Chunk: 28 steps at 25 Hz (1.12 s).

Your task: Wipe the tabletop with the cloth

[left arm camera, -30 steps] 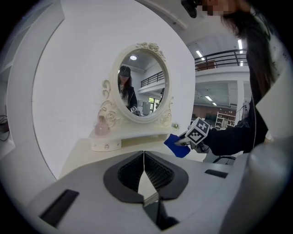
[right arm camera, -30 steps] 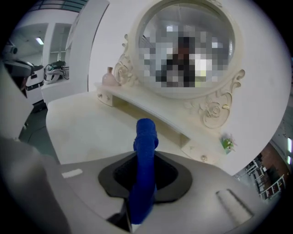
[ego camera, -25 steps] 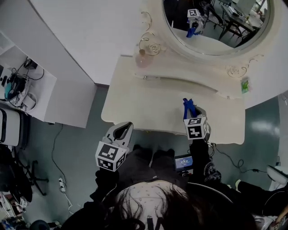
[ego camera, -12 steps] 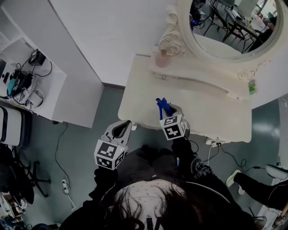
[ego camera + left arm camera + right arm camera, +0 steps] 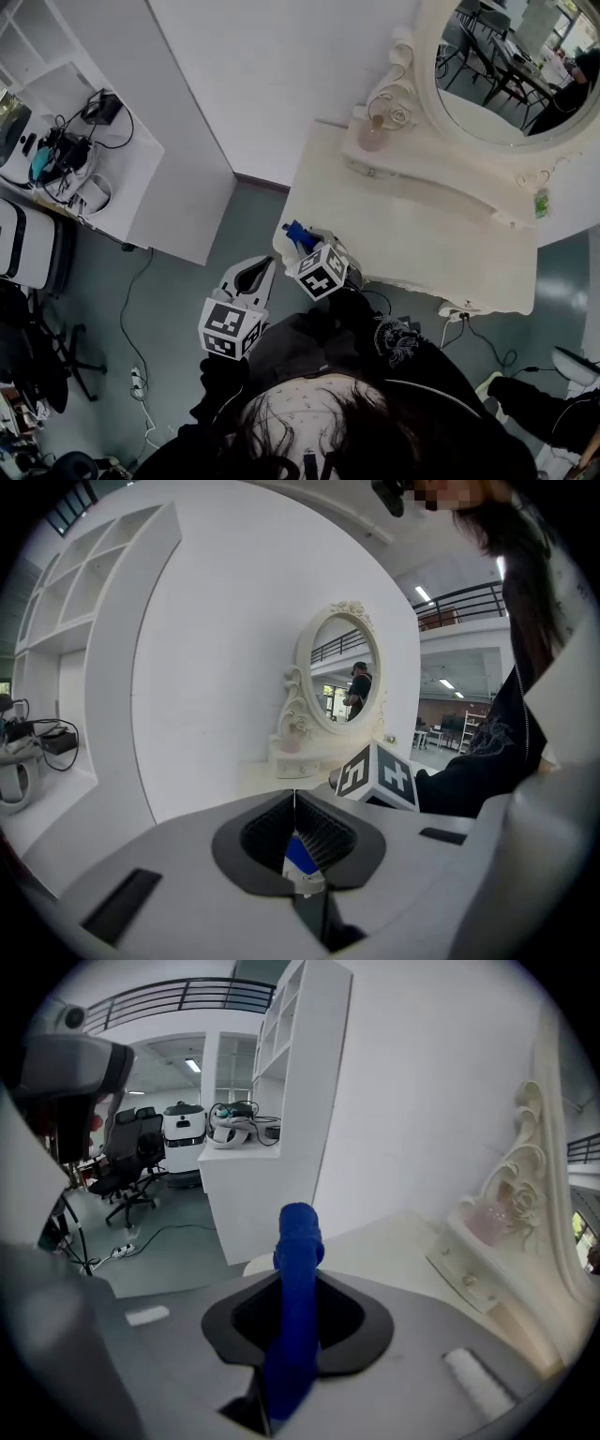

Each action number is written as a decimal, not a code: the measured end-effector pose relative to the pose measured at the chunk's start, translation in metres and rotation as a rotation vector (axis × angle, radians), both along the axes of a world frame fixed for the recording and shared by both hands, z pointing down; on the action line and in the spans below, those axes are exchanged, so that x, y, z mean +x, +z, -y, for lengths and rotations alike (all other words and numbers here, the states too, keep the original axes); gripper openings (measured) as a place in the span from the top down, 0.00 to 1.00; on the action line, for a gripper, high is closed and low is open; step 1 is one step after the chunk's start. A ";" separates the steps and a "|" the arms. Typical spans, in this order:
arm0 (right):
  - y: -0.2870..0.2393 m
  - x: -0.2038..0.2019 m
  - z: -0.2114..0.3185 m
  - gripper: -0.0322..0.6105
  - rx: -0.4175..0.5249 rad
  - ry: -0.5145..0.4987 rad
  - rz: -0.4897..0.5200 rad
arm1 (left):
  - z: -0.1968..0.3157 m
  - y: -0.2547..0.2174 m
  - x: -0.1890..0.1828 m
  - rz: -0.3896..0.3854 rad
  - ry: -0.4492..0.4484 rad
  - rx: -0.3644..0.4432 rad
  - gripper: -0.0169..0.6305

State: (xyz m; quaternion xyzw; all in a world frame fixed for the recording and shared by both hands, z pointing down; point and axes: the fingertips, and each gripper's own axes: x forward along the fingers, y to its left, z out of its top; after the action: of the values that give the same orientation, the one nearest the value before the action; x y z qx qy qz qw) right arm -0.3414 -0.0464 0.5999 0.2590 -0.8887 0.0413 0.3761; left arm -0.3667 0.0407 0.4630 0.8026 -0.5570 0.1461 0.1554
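Blue cloth point(image 5: 296, 232) is pinched tight in my right tongs point(image 5: 306, 246), at the 8 o'clock corner of the tabletop point(image 5: 422, 234). My left tongs point(image 5: 255, 274), closed on nothing, hang off the table, toward 7 o'clock.

An ornate oval mirror point(image 5: 506, 70) stands far right, with a pink bottle point(image 5: 373, 136) beside its frame. At left, a white desk point(image 5: 136, 164) carries tangled cables point(image 5: 61, 150). A power strip point(image 5: 137, 382) lies on the near floor.

Open tabletop point(image 5: 431, 225), perfume bottle point(image 5: 373, 137) rear-left
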 end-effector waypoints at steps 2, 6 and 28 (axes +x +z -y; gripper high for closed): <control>0.006 -0.011 -0.003 0.84 -0.005 -0.027 -0.009 | -0.003 -0.001 -0.007 0.002 -0.018 -0.001 0.97; 0.036 -0.010 -0.002 0.84 -0.034 -0.055 -0.089 | -0.004 -0.004 -0.019 -0.008 -0.047 0.006 0.97; 0.063 0.108 0.025 0.84 0.075 0.032 -0.214 | 0.040 0.004 0.054 -0.005 0.080 -0.014 0.97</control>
State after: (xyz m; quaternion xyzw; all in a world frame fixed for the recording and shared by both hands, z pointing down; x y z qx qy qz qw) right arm -0.2337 -0.0715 0.6628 0.2902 -0.8400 -0.0137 0.4583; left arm -0.3128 0.0005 0.4675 0.8235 -0.5230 0.1542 0.1563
